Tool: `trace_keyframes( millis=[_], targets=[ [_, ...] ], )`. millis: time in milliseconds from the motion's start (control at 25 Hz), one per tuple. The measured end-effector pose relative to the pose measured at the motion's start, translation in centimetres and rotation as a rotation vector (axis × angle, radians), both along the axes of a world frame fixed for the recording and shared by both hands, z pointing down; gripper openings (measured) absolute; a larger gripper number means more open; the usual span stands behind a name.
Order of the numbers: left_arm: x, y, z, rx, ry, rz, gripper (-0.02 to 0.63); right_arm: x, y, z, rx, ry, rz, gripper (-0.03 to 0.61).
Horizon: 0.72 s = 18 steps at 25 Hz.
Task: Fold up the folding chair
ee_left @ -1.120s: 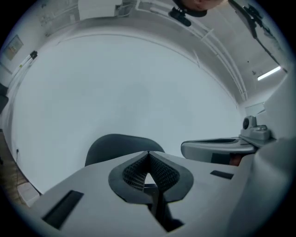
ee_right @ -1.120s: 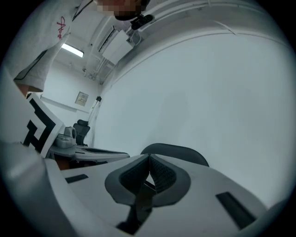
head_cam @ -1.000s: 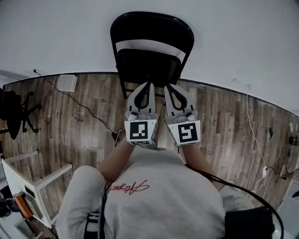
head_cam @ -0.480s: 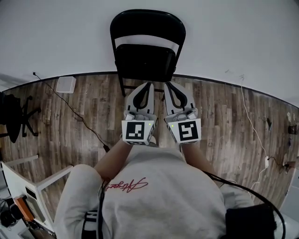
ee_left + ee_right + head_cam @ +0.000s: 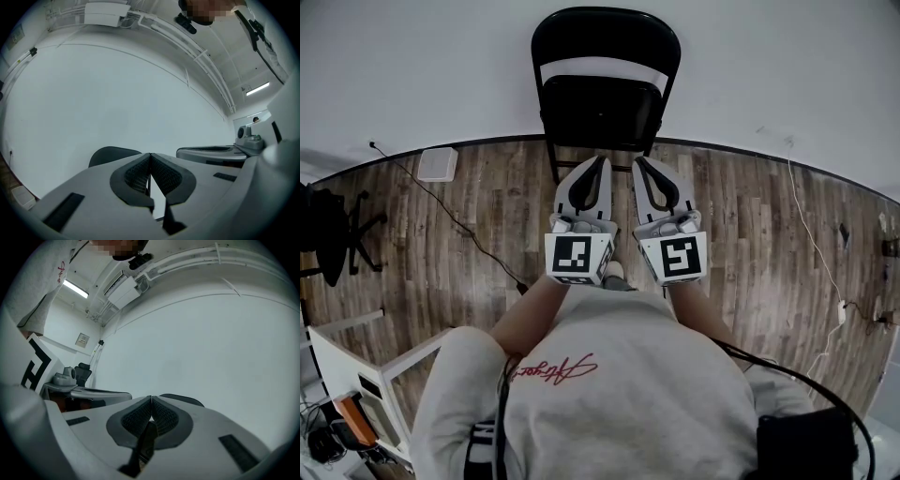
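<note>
A black folding chair [image 5: 602,103] stands unfolded against the white wall, seat down and backrest up. My left gripper [image 5: 600,161] and right gripper [image 5: 639,161] are held side by side just in front of the seat's front edge, pointing at the chair. Both are shut with nothing between the pads. In the left gripper view the shut left gripper [image 5: 150,154] hides most of the chair; only the backrest top [image 5: 110,154] shows. In the right gripper view the shut right gripper [image 5: 151,398] likewise sits before the backrest [image 5: 185,400].
Wooden floor meets the white wall behind the chair. A white box [image 5: 438,163] with a cable [image 5: 469,239] lies at the left, and a black office chair [image 5: 328,230] stands further left. A white frame [image 5: 384,366] is at the lower left. Another cable [image 5: 811,244] runs along the right.
Both grippers have moved together with the person, staying side by side and shut. The view has shifted a little. The chair stands as before.
</note>
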<state>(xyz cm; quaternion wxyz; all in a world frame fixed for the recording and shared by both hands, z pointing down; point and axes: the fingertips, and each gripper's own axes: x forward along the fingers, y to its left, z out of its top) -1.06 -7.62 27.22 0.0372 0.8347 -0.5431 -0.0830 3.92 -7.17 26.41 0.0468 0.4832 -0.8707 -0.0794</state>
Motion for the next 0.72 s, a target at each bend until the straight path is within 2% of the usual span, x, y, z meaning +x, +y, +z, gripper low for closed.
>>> trace_keyframes(
  millis=[720],
  targets=[
    [-0.14, 1.01, 0.01, -0.006, 0.023, 0.027, 0.015, -0.49, 0.9, 0.17, 0.002, 0.008, 0.014, 0.017]
  ],
)
